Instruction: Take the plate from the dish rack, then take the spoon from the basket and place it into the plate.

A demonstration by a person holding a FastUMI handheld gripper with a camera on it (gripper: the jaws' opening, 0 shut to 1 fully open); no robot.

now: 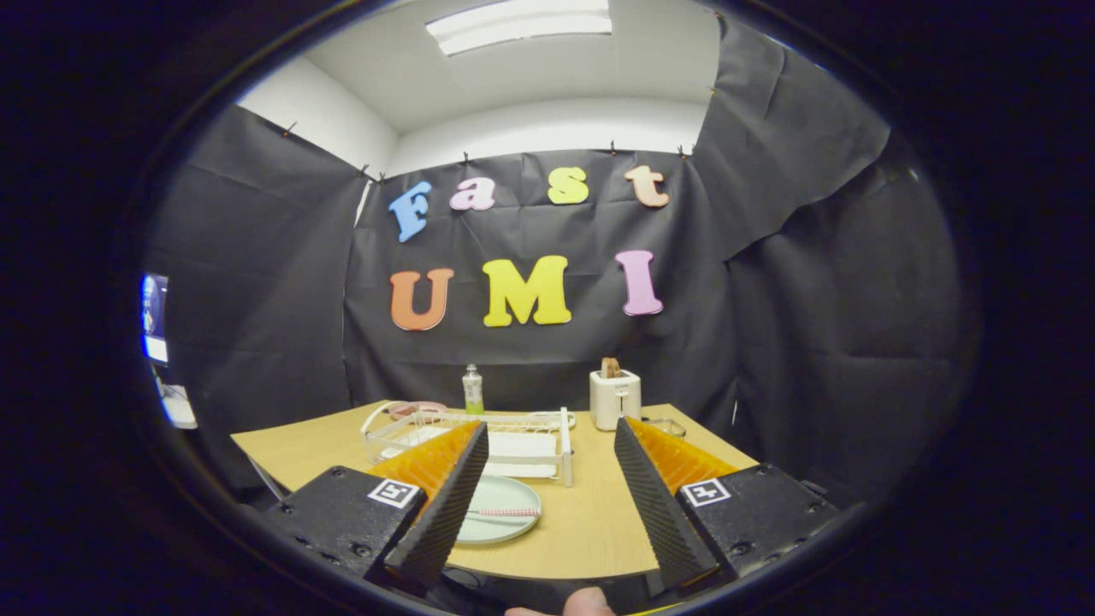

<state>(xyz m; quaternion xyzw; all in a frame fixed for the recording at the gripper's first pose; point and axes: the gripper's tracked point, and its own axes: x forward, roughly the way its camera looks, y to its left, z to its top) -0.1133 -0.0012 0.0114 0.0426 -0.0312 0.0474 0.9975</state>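
A pale green plate (505,509) lies flat on the wooden table (590,513), partly hidden behind my left finger. A spoon with a pink-and-white handle (505,512) rests across the plate. Just beyond the plate stands the white dish rack (513,441). My gripper (547,496) hovers above the table's near side, open wide, with nothing between its fingers. A basket is not clear to me; a pinkish round thing (417,408) sits behind the rack.
A white toaster (614,398) with a slice of bread stands at the back right of the table. A small bottle (472,389) stands at the back beside the rack. A clear glass dish (665,425) lies near the toaster.
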